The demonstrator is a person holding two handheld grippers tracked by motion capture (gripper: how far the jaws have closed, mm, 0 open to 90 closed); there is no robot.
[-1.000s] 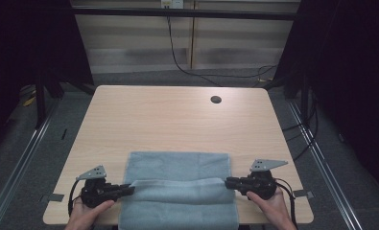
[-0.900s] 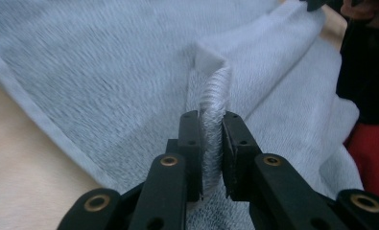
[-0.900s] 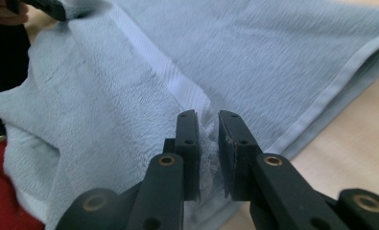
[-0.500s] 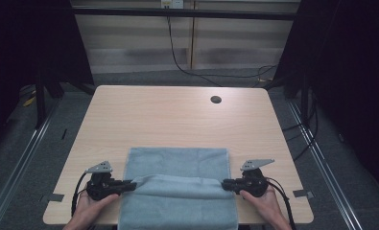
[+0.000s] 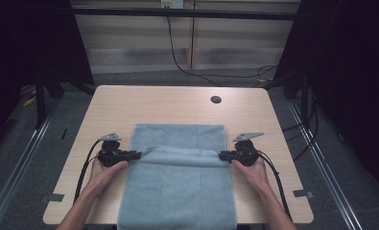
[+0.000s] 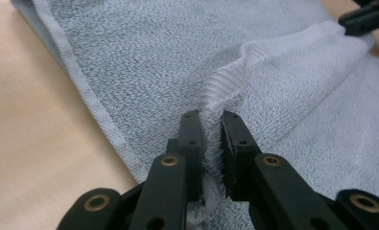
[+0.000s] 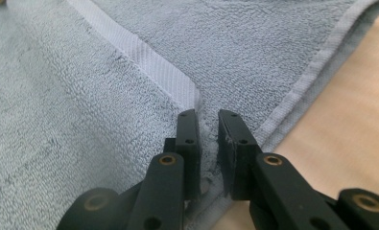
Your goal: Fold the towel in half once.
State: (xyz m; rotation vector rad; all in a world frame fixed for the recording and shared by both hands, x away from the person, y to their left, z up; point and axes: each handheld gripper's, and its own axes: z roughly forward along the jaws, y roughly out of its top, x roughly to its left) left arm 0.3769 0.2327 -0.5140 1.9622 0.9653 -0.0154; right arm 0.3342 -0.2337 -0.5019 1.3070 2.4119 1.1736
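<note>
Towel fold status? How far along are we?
Done: each gripper has pinched a corner of the towel's edge. In hand: left gripper and right gripper carry that edge, now a raised ridge partway up the towel. Left, likely: bring it to the far edge, lay it flat, release.

My light wooden table (image 5: 144, 103) stands on grey floor (image 5: 29, 143); a pale wall (image 5: 129, 43) with a hanging cable (image 5: 173, 45) lies beyond, darkness on both sides.
</note>
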